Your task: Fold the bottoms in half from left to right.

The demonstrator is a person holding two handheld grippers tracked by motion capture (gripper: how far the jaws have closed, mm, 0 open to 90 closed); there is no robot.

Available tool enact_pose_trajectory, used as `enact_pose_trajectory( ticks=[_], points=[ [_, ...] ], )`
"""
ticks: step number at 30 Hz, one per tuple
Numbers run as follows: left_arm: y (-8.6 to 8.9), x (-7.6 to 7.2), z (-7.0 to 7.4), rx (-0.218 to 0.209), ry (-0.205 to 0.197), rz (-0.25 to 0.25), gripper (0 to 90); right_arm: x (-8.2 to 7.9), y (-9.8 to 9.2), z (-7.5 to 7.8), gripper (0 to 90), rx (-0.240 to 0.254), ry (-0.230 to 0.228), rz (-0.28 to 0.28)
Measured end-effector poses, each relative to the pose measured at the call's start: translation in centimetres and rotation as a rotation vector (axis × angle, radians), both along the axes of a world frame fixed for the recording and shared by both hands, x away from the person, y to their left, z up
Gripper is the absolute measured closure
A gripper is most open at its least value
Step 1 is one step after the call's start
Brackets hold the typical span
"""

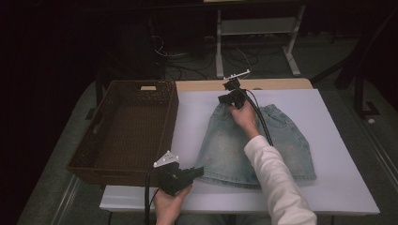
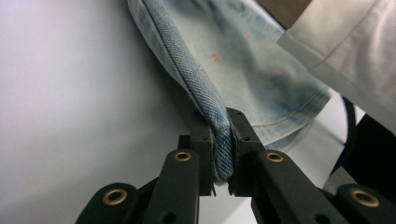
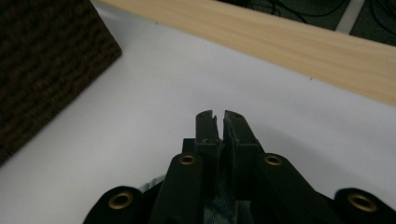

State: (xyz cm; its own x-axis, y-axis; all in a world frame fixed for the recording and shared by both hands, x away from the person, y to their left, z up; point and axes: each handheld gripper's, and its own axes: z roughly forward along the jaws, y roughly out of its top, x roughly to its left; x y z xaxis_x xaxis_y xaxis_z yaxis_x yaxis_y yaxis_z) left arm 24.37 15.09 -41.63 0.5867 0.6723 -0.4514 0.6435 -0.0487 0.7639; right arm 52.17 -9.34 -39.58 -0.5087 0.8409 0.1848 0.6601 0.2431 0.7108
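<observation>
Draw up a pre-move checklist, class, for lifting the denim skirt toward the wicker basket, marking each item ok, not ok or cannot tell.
1. Left hand-held gripper grips the denim skirt: ok, hem corner is pinched between the shut jaws.
2. Right hand-held gripper grips the skirt: ok, jaws shut with denim bunched between them lower down; how much fabric is caught, cannot tell.
3. The two grips sit at opposite ends: ok, left at the hem corner, right at the waistband.
4. Wicker basket is free to receive it: ok, nothing seen inside.
5. Cable is off the fabric: not ok, it lies across the skirt.
</observation>
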Motion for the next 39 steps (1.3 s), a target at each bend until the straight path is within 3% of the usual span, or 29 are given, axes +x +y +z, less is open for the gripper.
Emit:
enact_pose_trajectory(
  ticks=[9, 16, 23, 25, 31, 39],
  points=[
    [1.4, -0.2, 3.4, -0.011, -0.09, 0.03, 82.8, 0.6, -0.2, 2.7, 84.8, 0.084, 0.004, 0.025],
    [2.7, -0.5, 5.4, -0.037, -0.138, 0.052, 82.8, 0.7, 0.9, 5.0, 84.8, 0.105, -0.011, 0.052],
    [2.3, -0.7, 7.3, -0.059, -0.181, 0.014, 82.8, 0.6, 0.8, 7.2, 84.7, 0.163, -0.039, 0.068],
    [1.5, -0.6, 7.2, -0.051, -0.18, -0.018, 82.8, 0.6, 0.6, 6.9, 84.7, 0.163, -0.029, 0.069],
    [-1.7, -0.3, 5.8, -0.023, -0.154, -0.111, 82.7, 0.6, -0.3, 3.8, 84.7, 0.178, 0.008, 0.064],
    [-5.3, 0.7, 5.4, -0.017, -0.151, -0.222, 82.7, 1.0, -1.9, 3.7, 84.7, 0.199, 0.002, 0.066]
  ],
)
